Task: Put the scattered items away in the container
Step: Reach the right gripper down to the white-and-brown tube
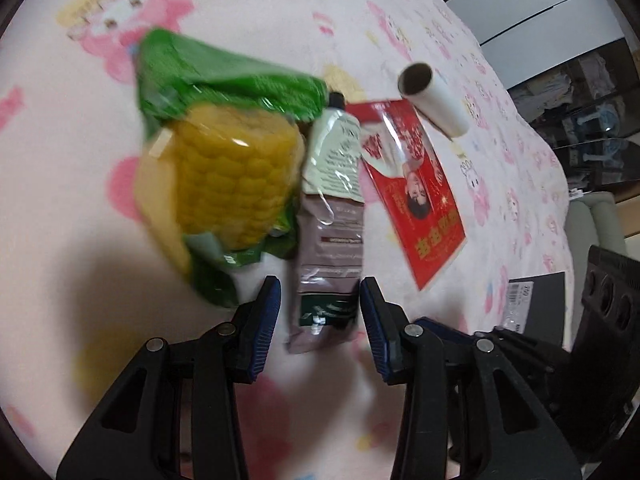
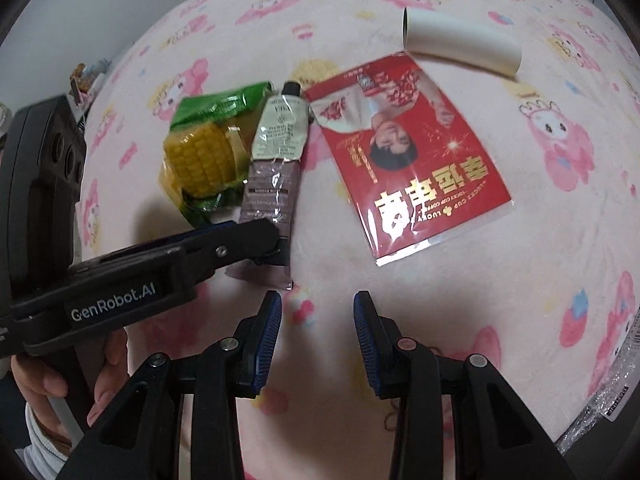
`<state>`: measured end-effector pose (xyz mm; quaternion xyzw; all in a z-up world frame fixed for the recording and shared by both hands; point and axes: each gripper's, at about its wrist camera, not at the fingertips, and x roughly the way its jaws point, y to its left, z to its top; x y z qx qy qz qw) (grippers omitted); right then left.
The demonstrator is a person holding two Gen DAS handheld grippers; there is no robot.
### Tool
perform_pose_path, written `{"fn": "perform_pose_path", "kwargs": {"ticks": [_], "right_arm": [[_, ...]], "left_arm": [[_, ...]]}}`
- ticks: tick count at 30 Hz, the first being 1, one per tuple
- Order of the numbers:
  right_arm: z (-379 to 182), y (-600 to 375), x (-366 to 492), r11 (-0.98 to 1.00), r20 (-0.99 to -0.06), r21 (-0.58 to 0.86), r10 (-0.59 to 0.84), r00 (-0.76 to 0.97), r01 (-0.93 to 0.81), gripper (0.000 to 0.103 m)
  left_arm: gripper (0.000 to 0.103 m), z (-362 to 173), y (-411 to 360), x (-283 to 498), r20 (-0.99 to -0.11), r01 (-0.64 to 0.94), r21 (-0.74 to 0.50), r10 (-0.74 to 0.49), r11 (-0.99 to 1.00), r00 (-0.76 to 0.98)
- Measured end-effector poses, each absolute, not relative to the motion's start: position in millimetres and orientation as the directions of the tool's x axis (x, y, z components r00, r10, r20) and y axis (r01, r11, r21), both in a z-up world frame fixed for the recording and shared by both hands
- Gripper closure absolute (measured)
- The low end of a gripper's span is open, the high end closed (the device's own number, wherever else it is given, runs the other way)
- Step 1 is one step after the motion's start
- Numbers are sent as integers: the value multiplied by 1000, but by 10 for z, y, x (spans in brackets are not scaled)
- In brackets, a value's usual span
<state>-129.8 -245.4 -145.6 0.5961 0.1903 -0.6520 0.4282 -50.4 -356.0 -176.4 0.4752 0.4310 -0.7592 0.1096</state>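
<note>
Pink cartoon-print blanket (image 2: 460,280) carries, left to right: packaged corn (image 2: 204,156), tube (image 2: 276,160), red packet (image 2: 408,152) — "LUCKY CUP COFFEE" — roll (image 2: 460,42) at 1 o'clock. Left gripper (image 1: 320,320) "GenRobot.AI": jaws apart, straddling the tube's crimped end. Right gripper (image 2: 318,340): open, empty. Container's location cannot be told; the tube's print is too small to read.

Pink fleece blanket (image 2: 440,300) w/ cartoon bunny print covers the whole surface in both views; plain pale wall (image 2: 100,0) sits behind it at upper left of the right wrist view. In the left wrist view, right edge beyond the blanket: a white cabinet top (image 1: 532,12), dark glass-fronted shelving (image 1: 592,120) w/ blurred contents, & a pale green-grey seat (image 1: 596,216) lower down. Small cluttered bits at the far left edge of the right wrist view, too small to tell.
</note>
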Motion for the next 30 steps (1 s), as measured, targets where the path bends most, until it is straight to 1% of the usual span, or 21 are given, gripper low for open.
{"fn": "perform_pose_path", "kwargs": {"ticks": [1,2,4,5,7,8,10,11,12,16,18,20,22,23,24,26,27,28,29,30], "right_arm": [[-1451,-2425,-1312,-568,-939,266,-335,77,779,69],[-1426,-2370,-1342,-584,-937,268,-342,67,766,70],[-1363,-2243,-1410,-623,-935,262,-352,34,737,70],[-1320,-2162,-1444,-644,-935,252,-354,11,722,69],[-1243,-2023,-1483,-670,-932,240,-360,-25,703,69],[-1222,-1979,-1486,-672,-930,244,-366,-27,699,69],[-1188,-1901,-1484,-672,-924,260,-381,-22,694,68],[-1194,-1899,-1477,-663,-924,266,-383,-13,700,67],[-1214,-1921,-1467,-649,-924,271,-383,2,711,65],[-1292,-2091,-1431,-598,-930,271,-365,44,754,65],[-1328,-2190,-1401,-577,-930,276,-361,63,768,65],[-1363,-2249,-1366,-559,-935,263,-350,64,786,64],[-1451,-2270,-1340,-559,-944,249,-324,69,791,58],[-1515,-2271,-1326,-558,-946,256,-312,86,790,49],[-1576,-2272,-1313,-554,-947,267,-304,107,788,46],[-1620,-2261,-1310,-548,-945,281,-301,127,788,46],[-1602,-2237,-1326,-552,-942,287,-312,126,783,47],[-1585,-2214,-1342,-555,-938,294,-322,126,778,49],[-1563,-2179,-1348,-558,-937,295,-326,122,776,56],[-1538,-2136,-1348,-560,-938,292,-328,117,775,60]], "left_arm": [[68,-1745,-3512,-514,-812,562,-556,256,-612,-524],[71,-1709,-3454,-518,-808,545,-560,266,-624,-525],[83,-1650,-3298,-536,-779,483,-602,336,-636,-529],[82,-1634,-3224,-556,-760,450,-629,377,-634,-530],[81,-1572,-3087,-558,-742,394,-647,421,-653,-521],[81,-1518,-3039,-531,-742,376,-641,415,-669,-527],[79,-1428,-3057,-451,-748,382,-618,365,-687,-554],[75,-1404,-3104,-412,-747,398,-616,343,-680,-569],[74,-1406,-3168,-384,-741,415,-624,333,-662,-583],[73,-1478,-3377,-344,-737,470,-638,307,-610,-602],[68,-1499,-3438,-358,-749,487,-627,298,-608,-592],[66,-1528,-3466,-388,-757,497,-621,300,-607,-580],[63,-1577,-3440,-440,-756,493,-628,320,-602,-571],[62,-1602,-3426,-466,-755,491,-631,330,-600,-567],[62,-1626,-3413,-492,-754,490,-635,340,-598,-562],[62,-1680,-3360,-549,-758,490,-634,356,-598,-546],[75,-1710,-3308,-582,-767,494,-626,361,-603,-531],[78,-1741,-3256,-615,-775,498,-618,365,-608,-516],[79,-1736,-3219,-633,-779,493,-613,365,-618,-510],[79,-1709,-3191,-646,-778,478,-612,372,-630,-506]]}}
